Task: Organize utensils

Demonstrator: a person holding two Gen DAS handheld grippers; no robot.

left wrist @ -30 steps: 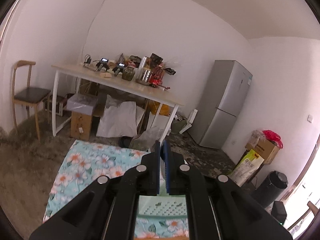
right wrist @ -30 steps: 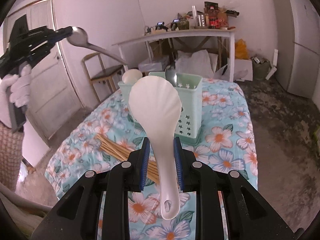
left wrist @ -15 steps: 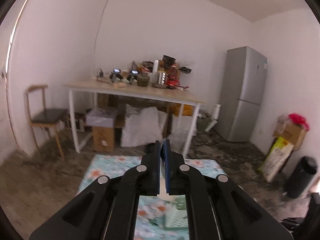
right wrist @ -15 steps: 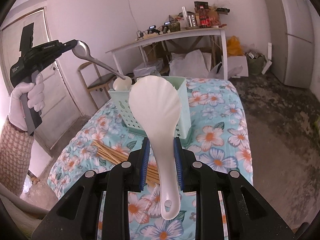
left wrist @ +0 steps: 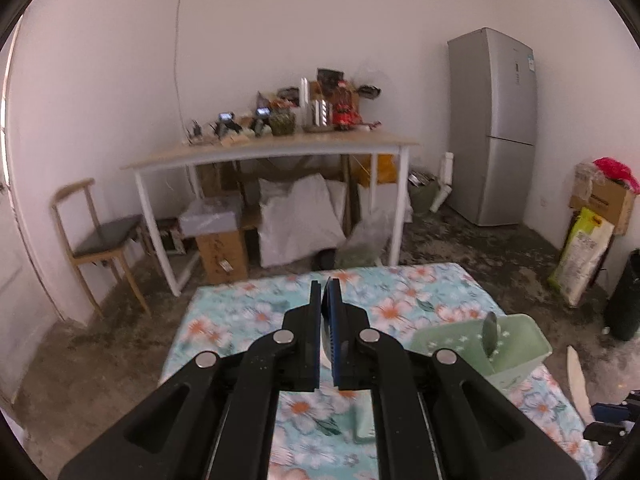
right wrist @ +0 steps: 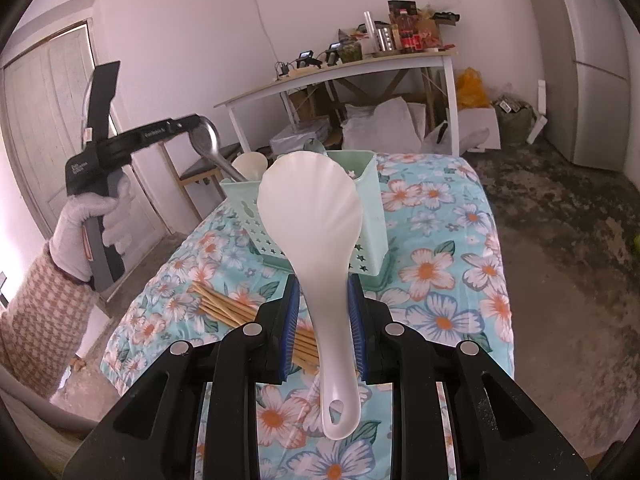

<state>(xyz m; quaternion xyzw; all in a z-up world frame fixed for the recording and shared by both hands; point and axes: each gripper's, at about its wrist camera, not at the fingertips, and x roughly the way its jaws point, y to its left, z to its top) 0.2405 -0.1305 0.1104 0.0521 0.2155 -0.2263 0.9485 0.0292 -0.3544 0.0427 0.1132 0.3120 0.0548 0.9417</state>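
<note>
White rice paddle (right wrist: 310,216), right gripper (right wrist: 322,312) clamped

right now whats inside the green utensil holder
A white spoon stands in the green utensil holder, and the metal spoon angles down toward it. The white rice paddle hides the rest of its inside.

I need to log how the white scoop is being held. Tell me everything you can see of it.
The white scoop looks like smooth plastic, with a broad, shell-ribbed head and a narrow handle ending in a hanging hole. The right gripper pinches its handle between blue pads, head pointing up and away, the hole end hanging back toward the camera. It is raised above the flowered tablecloth, in front of the green utensil holder, touching only the pads.
</note>
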